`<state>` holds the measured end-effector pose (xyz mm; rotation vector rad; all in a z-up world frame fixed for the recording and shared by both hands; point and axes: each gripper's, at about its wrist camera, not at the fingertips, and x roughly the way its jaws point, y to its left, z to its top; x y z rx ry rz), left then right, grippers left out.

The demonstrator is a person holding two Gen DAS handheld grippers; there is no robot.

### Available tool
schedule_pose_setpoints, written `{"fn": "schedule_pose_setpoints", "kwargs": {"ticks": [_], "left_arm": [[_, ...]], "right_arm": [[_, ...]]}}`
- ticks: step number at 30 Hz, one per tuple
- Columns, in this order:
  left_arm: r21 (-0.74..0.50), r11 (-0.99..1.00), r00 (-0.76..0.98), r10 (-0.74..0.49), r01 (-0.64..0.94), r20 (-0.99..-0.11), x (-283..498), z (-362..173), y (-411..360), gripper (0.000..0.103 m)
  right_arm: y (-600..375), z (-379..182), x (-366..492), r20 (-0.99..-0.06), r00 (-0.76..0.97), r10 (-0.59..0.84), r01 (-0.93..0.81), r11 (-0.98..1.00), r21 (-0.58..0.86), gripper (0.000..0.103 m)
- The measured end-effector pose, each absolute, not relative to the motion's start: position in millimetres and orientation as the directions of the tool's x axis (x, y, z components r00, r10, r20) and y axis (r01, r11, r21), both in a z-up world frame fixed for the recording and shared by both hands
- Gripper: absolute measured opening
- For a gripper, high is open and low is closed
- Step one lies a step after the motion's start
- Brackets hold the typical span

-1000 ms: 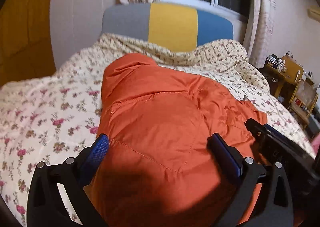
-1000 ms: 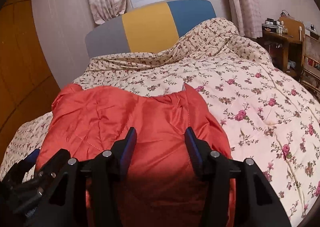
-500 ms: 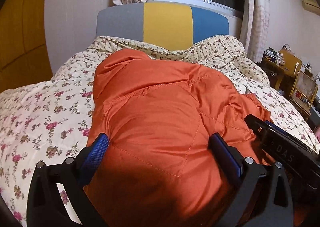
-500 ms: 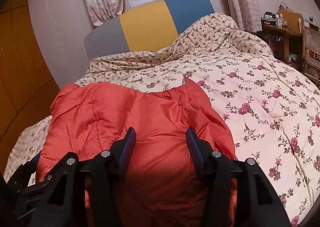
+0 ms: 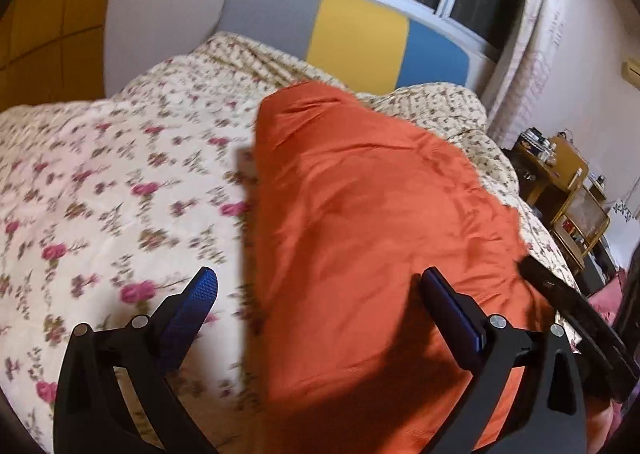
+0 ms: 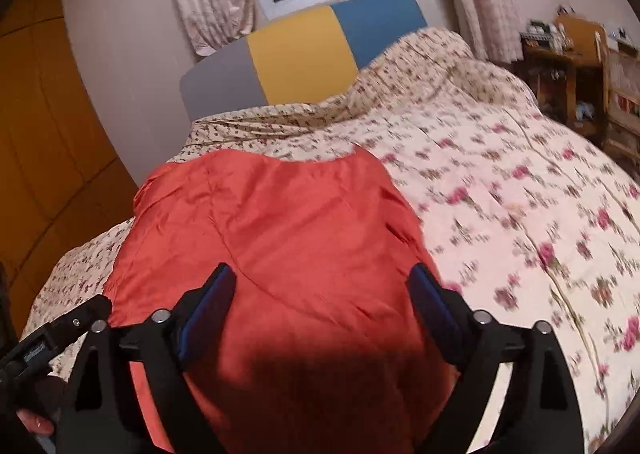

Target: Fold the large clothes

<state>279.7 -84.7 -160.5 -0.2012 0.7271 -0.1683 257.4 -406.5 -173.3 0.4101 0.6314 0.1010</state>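
**Swinging left, both claws spread over the orange jacket**

Shifting leftward since half a second ago in the left wrist view: jacket no longer filling the gap between the fingers, now sitting right of centre with bare quilt under the near finger. Hovering with left gripper spread wide, gripping nothing; left blue pad over the floral quilt, right pad over the orange padded jacket. Lying as a long bundled mound down the middle of the bed, far end reaching toward the tricolour headboard. Blurring across the quilt, suggesting quick motion. Showing the other gripper's black body at the right edge, beside the jacket's right flank.

Widening since half a second ago in the right wrist view: finger gap clearly larger. Holding right gripper parted, clamping nothing, both pads over the jacket near its foot-end portion. Showing the jacket's far edge stopping short of the headboard, quilt spreading bare toward the bed's right edge and the wooden shelves.

Judging the risks: slick, puffy fabric springing apart once released, undoing the fold; pinching only the top layer and dragging the bundle askew; snagging the quilt along with the jacket's left edge, given one left pad already off the garment.
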Motion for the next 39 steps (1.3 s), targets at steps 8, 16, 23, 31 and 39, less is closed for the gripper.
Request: {"fn": "schedule_pose_setpoints", "kwargs": {"ticks": [8,16,23,31,39], "left_arm": [[-0.362,0.922,0.622,-0.362,0.133,-0.694,279,-168,-65,0.1],[-0.41,0.888,0.527,-0.455,0.208,-0.717,290,-173,-72,0.1],[-0.46,0.86,0.477,-0.506,0.22,-0.718,295,-179,-81,0.1],[-0.492,0.845,0.474,-0.527,0.208,-0.705,295,-188,-82,0.1],[-0.417,0.873,0.502,-0.487,0.254,-0.714,289,-180,-100,0.099]], "right_arm": [[-438,-197,251,-0.633,0.709,0.311,0.098,0.845,0.525,0.1],[-446,-212,263,-0.638,0.616,0.462,0.119,0.746,0.655,0.1],[-433,-206,274,-0.669,0.587,0.455,0.07,0.795,0.603,0.1],[-416,-203,279,-0.692,0.586,0.422,0.022,0.845,0.534,0.099],[-399,-191,277,-0.686,0.594,0.421,-0.072,0.877,0.476,0.075]]}}
